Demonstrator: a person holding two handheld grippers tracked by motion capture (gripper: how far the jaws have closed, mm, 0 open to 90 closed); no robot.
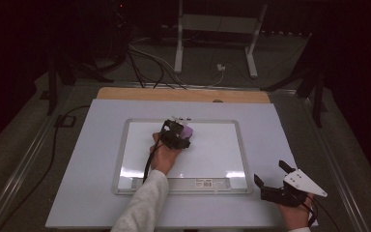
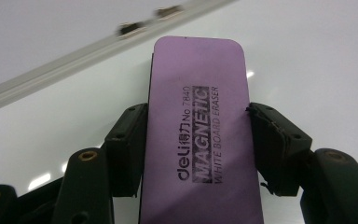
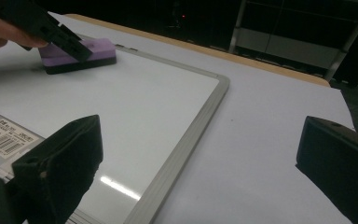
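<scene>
The surface is a wide, flat top covered in pale, matte white sheet, with a strip of light brown wood showing along its far edge and a small notch at the middle of that strip. Directly on the pale covering, about central, lies a rectangular whiteboard with a grey metal frame and rounded corners, set square to the edges. Its glossy white face catches two bright reflections near the front, and a grey tray strip with a small white barcode label runs along its near side. A purple rectangular magnetic whiteboard eraser with a dark underside rests on the board's face near its far edge.
</scene>
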